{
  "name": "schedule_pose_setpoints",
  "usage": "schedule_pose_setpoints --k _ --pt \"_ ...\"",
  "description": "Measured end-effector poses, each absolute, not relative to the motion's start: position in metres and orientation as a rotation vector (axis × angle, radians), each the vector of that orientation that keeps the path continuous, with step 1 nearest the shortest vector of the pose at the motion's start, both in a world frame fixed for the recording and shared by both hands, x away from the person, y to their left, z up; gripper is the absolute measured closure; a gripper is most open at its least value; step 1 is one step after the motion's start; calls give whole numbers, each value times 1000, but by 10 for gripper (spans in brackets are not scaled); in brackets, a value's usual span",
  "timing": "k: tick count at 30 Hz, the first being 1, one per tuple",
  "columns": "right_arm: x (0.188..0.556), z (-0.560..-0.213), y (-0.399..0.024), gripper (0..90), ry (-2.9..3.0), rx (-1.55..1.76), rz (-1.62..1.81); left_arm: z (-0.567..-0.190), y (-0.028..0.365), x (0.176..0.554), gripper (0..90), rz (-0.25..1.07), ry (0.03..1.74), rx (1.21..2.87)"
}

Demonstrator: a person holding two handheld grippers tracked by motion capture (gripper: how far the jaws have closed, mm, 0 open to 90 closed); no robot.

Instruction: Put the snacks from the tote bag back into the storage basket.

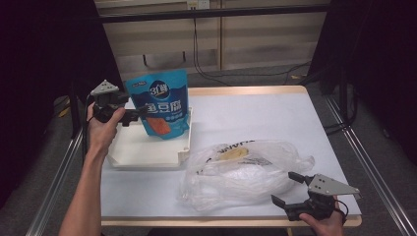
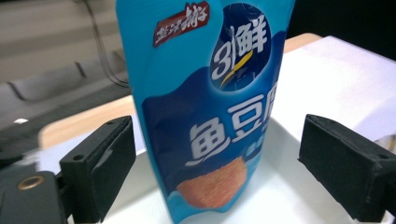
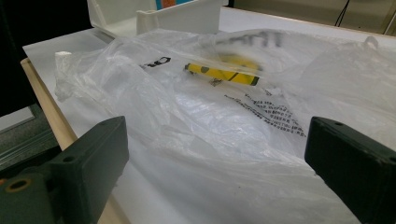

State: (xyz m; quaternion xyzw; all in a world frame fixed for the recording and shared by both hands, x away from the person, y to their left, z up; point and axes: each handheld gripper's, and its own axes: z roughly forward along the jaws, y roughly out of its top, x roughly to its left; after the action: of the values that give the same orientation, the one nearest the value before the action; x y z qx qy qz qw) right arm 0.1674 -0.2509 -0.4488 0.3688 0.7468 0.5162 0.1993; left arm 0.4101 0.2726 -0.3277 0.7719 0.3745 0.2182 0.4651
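A blue snack pouch (image 1: 160, 103) (image 2: 210, 116) with white lettering stands upright in a shallow white tray (image 1: 142, 152) (image 2: 289, 186) at the table's left. My left gripper (image 1: 135, 115) (image 2: 219, 133) is open, level with the pouch's lower left side; the pouch stands between the spread jaws, apart from both pads. A crumpled clear plastic bag (image 1: 246, 172) (image 3: 210, 107) lies at the front middle, with a yellow item (image 1: 233, 154) (image 3: 224, 74) inside. My right gripper (image 1: 286, 188) (image 3: 217, 135) is open at the bag's front right end, nothing between its jaws.
The white table (image 1: 255, 113) has a wooden rim; its front edge runs just below the bag and the right hand. The tray's corner (image 3: 177, 18) rises just beyond the bag. Cables hang behind the table's far edge.
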Motion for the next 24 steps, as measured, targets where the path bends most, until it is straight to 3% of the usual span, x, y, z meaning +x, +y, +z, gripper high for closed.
schedule_pose_setpoints --k 10,24 --pt "168 -449 -251 64 2088 1033 1444 -327 263 382 84 523 793 1940" --pt "166 -450 -247 65 2103 1010 1407 -336 262 335 63 497 770 1961"
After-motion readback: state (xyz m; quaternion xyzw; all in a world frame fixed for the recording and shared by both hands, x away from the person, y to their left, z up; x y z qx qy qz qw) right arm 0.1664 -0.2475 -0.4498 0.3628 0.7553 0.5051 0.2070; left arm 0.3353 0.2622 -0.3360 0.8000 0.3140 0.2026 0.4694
